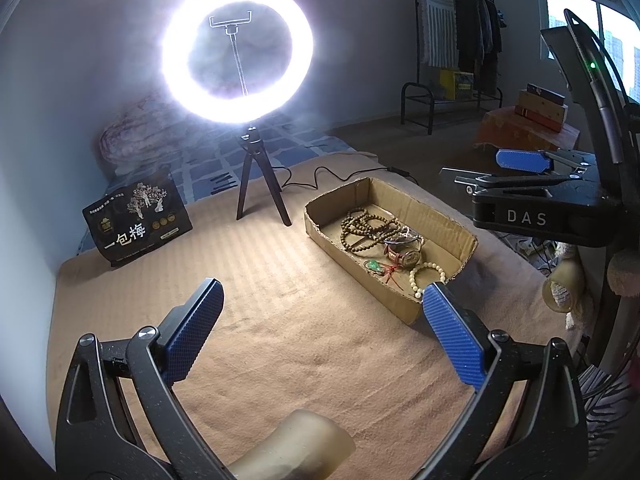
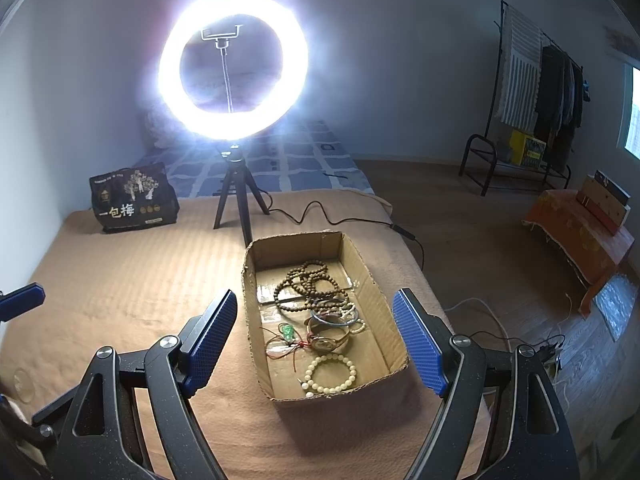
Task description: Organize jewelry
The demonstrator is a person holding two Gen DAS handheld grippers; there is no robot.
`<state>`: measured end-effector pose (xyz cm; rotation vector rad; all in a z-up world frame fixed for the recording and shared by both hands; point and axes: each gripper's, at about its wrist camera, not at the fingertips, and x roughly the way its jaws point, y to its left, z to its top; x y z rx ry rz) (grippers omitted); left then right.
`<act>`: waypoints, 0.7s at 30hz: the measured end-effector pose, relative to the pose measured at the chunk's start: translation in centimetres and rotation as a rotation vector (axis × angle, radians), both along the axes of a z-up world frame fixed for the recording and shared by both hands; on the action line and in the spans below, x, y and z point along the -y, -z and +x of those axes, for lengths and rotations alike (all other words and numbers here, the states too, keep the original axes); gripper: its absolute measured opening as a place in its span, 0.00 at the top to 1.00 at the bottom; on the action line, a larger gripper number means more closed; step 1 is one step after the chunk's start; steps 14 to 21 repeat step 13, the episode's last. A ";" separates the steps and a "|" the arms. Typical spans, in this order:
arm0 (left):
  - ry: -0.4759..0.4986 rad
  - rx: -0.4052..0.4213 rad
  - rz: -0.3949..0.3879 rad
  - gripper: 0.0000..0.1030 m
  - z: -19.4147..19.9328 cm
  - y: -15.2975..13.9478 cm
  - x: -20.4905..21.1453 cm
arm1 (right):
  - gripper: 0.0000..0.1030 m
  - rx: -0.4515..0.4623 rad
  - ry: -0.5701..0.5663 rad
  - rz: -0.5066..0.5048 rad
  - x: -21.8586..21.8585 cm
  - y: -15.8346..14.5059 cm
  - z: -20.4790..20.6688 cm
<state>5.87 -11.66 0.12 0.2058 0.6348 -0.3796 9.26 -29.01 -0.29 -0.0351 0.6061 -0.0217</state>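
A shallow cardboard box [image 2: 376, 304] [image 1: 400, 304] lies on the tan blanket. It holds brown wooden bead strands [image 2: 308, 284] [image 1: 366, 226], a white bead bracelet [image 2: 330, 374] [image 1: 426, 276], a watch [image 2: 326, 340] [image 1: 406, 256], a green pendant on red cord [image 2: 287, 333] [image 1: 374, 266] and bangles [image 2: 332, 318]. My right gripper [image 2: 316, 332] is open and empty, above the box's near end. My left gripper [image 1: 320, 320] is open and empty, left of the box. The right gripper [image 1: 520, 168] shows at the right of the left wrist view.
A lit ring light on a small tripod [image 2: 234, 196] [image 1: 260, 188] stands behind the box, its cable [image 2: 320, 212] trailing right. A black snack bag [image 2: 134, 200] [image 1: 138, 222] stands at the back left. The blanket's right edge drops to the floor.
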 end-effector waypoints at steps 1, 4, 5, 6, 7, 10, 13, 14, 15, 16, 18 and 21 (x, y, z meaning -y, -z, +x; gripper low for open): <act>0.000 0.000 0.001 0.01 -0.1 0.0 0.0 | 0.22 0.000 0.000 0.001 0.0 0.0 0.0; -0.001 0.002 0.002 0.01 -0.1 0.1 -0.1 | 0.22 -0.001 -0.002 0.000 0.0 0.0 0.0; -0.002 0.003 0.003 0.01 -0.1 0.1 -0.1 | 0.22 -0.002 -0.002 -0.001 0.0 0.0 0.0; -0.002 0.004 0.003 0.01 -0.1 0.1 -0.2 | 0.22 -0.002 -0.003 -0.002 -0.1 0.0 0.0; -0.002 0.003 0.003 0.01 -0.1 0.1 -0.2 | 0.22 -0.003 -0.004 -0.001 -0.1 0.0 0.0; 0.000 0.006 0.000 0.01 -0.2 0.1 -0.1 | 0.22 -0.003 -0.004 -0.002 -0.2 0.0 0.0; -0.003 0.005 0.003 0.01 -0.2 0.1 -0.2 | 0.22 -0.005 -0.007 -0.003 -0.3 0.0 0.0; -0.003 0.005 0.003 0.01 -0.2 0.1 -0.2 | 0.22 -0.005 -0.007 -0.003 -0.3 0.0 0.0; -0.003 0.005 0.003 0.01 -0.2 0.1 -0.2 | 0.22 -0.005 -0.007 -0.003 -0.3 0.0 0.0; -0.003 0.005 0.003 0.01 -0.2 0.1 -0.2 | 0.22 -0.005 -0.007 -0.003 -0.3 0.0 0.0; -0.003 0.005 0.003 0.01 -0.2 0.1 -0.2 | 0.22 -0.005 -0.007 -0.003 -0.3 0.0 0.0; -0.003 0.005 0.003 0.01 -0.2 0.1 -0.2 | 0.22 -0.005 -0.007 -0.003 -0.3 0.0 0.0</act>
